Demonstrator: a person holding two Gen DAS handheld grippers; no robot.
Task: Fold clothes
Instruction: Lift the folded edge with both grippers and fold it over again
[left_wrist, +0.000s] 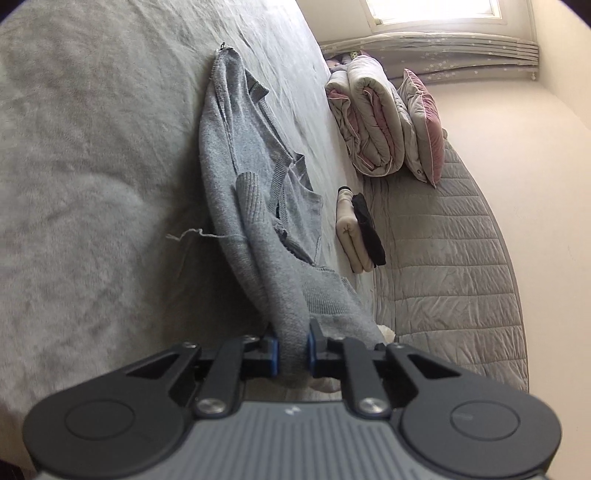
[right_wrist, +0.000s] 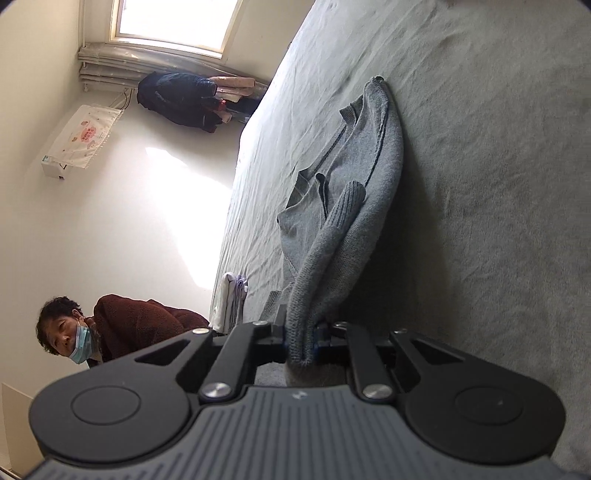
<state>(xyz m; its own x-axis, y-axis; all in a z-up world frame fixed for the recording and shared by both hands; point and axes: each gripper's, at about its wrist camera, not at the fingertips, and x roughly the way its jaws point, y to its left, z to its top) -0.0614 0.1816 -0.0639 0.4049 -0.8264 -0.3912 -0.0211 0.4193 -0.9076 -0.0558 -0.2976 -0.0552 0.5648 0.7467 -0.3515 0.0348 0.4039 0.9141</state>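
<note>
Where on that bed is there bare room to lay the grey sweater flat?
The widest free patch is the fuzzy grey bedcover beside the grey sweater, opposite the piles. It is crowded on the other side, by the small folded stack and the rolled quilts. Both tongs, left and right, pinch the sweater.

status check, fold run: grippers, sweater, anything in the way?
Left gripper shut on grey sweater. Right gripper shut on it too. Sweater bunched, far end on the bed. Folded pile beside it, apart; nothing blocking.
</note>
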